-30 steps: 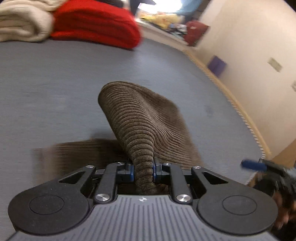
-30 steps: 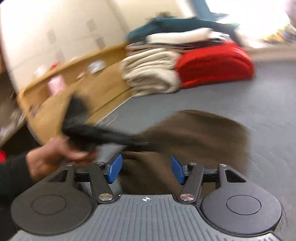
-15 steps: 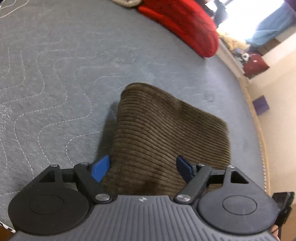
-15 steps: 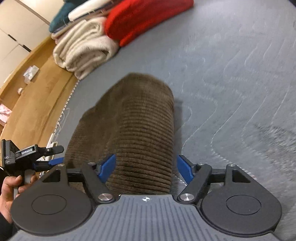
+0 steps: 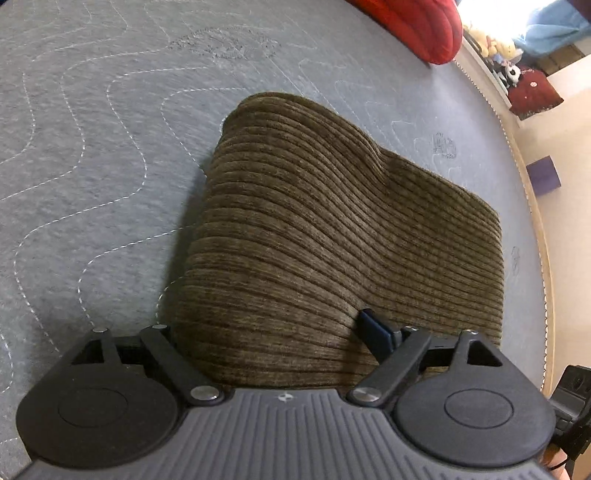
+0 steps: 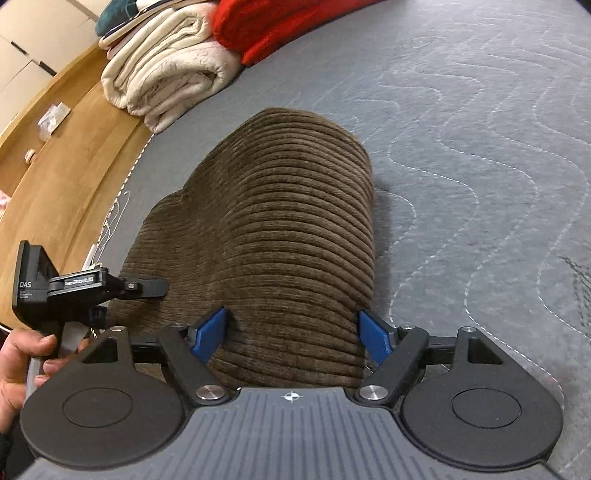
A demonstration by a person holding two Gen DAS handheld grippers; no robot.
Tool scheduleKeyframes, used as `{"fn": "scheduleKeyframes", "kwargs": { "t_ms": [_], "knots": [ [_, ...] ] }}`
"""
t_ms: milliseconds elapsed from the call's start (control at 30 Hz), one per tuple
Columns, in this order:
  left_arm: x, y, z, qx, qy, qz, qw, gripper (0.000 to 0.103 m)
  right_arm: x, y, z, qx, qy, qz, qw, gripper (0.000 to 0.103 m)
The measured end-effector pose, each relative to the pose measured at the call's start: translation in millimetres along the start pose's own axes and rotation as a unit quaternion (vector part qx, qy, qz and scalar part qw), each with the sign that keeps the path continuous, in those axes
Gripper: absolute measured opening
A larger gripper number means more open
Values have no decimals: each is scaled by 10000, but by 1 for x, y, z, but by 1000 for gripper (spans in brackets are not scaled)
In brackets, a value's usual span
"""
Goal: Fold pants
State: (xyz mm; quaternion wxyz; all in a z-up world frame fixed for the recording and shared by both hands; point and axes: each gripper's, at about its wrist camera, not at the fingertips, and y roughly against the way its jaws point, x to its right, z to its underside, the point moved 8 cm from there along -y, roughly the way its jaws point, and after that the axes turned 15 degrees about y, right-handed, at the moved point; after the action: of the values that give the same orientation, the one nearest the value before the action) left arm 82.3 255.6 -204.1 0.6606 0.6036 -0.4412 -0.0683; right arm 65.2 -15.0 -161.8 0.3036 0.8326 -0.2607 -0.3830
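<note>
Since 1.0 s ago: I released folded brown corduroy pants (image 5: 332, 236), frame centre | left gripper (image 5: 280, 328), right gripper (image 6: 291, 332) wide open, empty | soft, thick, non-slip; grip near edge.

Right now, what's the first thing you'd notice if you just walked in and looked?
The big brown ribbed pants, folded into a thick bundle on the grey quilted mattress, with the open right gripper straddling them. Behind sit a cream blanket and a bright red one, stacked at the mattress's far edge.
</note>
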Motion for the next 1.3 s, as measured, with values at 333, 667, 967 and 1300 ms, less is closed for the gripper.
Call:
{"fn": "scheduleKeyframes", "kwargs": {
  "t_ms": [333,667,967,1300],
  "knots": [
    [30,10,4,116,-469,32,9988,50,-6,20,-23,637,507,387,9959,19],
    [123,-14,26,75,-1250,267,9918,39,58,84,-53,955,435,820,9911,3],
    [119,-29,16,-25,-830,-208,9963,58,118,153,-68,1504,-250,1707,9734,6],
    [101,-37,9,-221,-390,-300,9985,81,110,57,-35,366,-1122,253,9927,74]
  ]
}}
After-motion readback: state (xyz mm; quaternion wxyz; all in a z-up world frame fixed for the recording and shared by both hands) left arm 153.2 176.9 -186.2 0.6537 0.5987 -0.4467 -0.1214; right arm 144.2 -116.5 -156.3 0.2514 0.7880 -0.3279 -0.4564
